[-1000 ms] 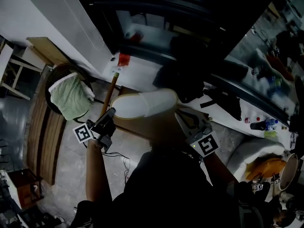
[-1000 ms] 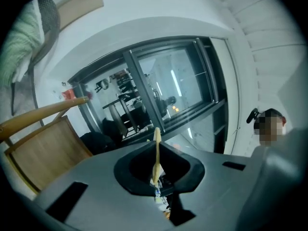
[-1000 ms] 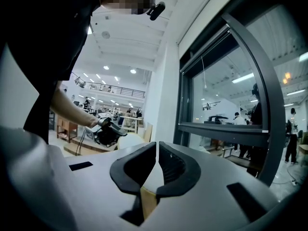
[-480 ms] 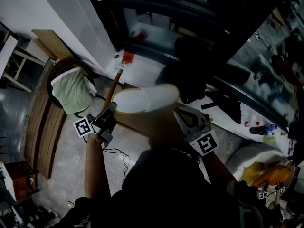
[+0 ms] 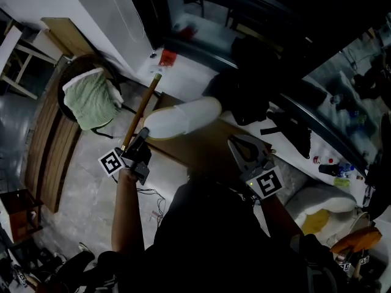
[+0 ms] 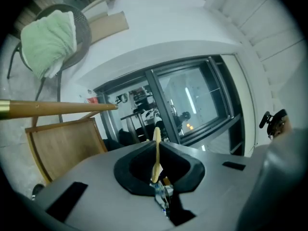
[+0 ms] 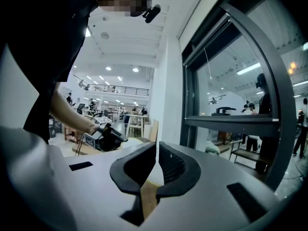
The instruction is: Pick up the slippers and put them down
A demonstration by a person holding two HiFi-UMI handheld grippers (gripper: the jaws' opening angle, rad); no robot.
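Slipper [image 5: 183, 118] pinched in left claw [image 5: 144, 133]

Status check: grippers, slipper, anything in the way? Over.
Left gripper shut on white slipper, by its thin edge. Right gripper shut, empty. Slipper over brown board, contact unclear. Wooden pole close beside left gripper.

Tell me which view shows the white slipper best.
Head view: the whole slipper shows from above, one end at the left gripper. The left gripper view gives only a thin cream edge of it, pinched in its jaws. In the right gripper view I can make out no slipper.
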